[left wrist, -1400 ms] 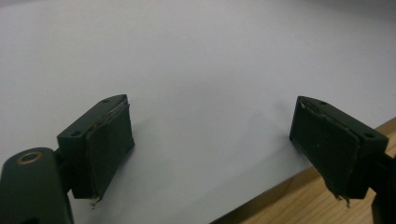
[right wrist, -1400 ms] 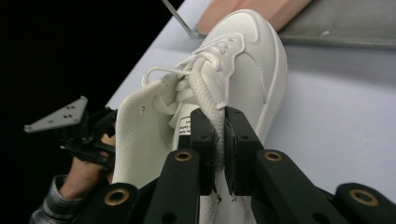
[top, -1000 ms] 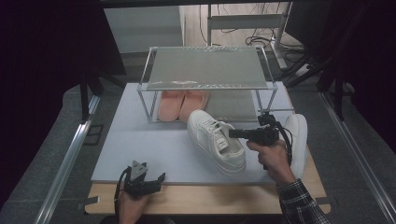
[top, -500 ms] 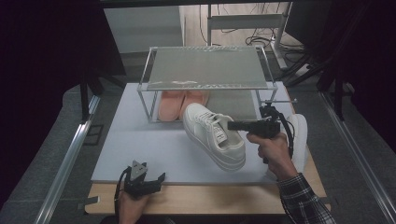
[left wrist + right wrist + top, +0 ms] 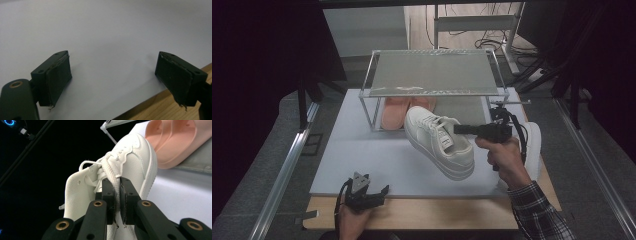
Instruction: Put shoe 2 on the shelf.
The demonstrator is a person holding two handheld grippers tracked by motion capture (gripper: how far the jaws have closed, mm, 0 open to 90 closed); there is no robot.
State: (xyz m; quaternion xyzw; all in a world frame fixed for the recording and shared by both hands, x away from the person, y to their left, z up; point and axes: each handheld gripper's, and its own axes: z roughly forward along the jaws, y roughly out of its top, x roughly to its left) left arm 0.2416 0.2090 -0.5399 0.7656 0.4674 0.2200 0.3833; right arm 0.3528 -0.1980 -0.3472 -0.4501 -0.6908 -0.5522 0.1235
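A white sneaker (image 5: 439,142) hangs above the white mat, toe pointing toward the rack. My right gripper (image 5: 458,129) is shut on the rim of its opening, and in the right gripper view the jaws pinch the sneaker (image 5: 125,167) by its side wall next to the laces. A second white sneaker (image 5: 532,150) lies at the mat's right edge behind the hand. A pair of pink slippers (image 5: 399,111) sits under the wire rack (image 5: 432,72). My left gripper (image 5: 362,192) rests open at the mat's front edge; its pads (image 5: 58,75) stand wide apart over bare mat.
The white mat (image 5: 362,150) covers most of the wooden table (image 5: 437,217). The rack's top shelf is bare. Metal rails (image 5: 282,175) run along both sides of the table. Free mat lies between the two grippers.
My right gripper has carried the sneaker up and to the left, toward the rack. The left gripper has stayed still.
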